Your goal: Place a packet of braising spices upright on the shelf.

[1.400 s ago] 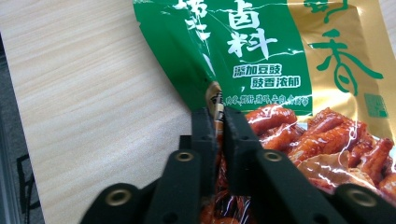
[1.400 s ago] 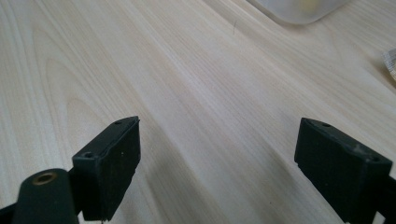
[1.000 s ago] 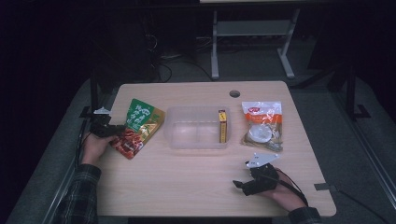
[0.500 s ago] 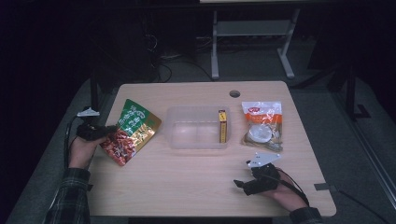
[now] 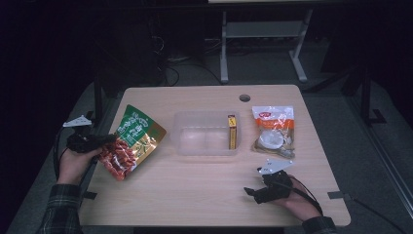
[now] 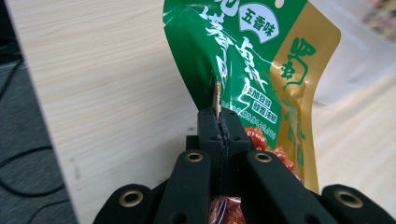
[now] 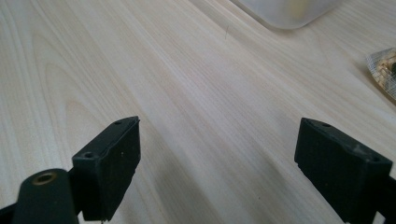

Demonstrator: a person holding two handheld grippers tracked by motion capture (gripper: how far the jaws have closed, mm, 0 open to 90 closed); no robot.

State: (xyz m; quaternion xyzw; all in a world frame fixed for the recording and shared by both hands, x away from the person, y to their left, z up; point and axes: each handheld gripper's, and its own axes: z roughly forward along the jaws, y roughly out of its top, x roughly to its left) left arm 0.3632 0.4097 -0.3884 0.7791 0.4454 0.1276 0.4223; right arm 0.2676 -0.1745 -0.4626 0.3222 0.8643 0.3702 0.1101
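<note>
A green, gold and red snack bag [image 5: 132, 140] hangs lifted over the table's left edge, tilted. My left gripper [image 5: 108, 140] is shut on the bag's edge; in the left gripper view the jaws [image 6: 219, 122] pinch the green foil [image 6: 252, 70]. A clear plastic tub [image 5: 204, 133] stands mid-table with a yellow box [image 5: 232, 131] upright inside its right end. A clear packet with a red top [image 5: 273, 130] lies right of the tub. My right gripper [image 5: 253, 193] rests on the table near the front right, jaws wide open over bare wood [image 7: 215, 154].
The wooden table [image 5: 195, 195] has a round cable hole [image 5: 244, 98] at the back. A metal stand [image 5: 263, 34] and cables lie on the dark floor beyond. In the right gripper view the tub's corner [image 7: 289, 9] and the packet's edge [image 7: 385, 70] are in sight.
My left gripper has lifted the snack bag and drawn it to the left, off the table surface toward its edge. The right gripper has stayed where it was.
</note>
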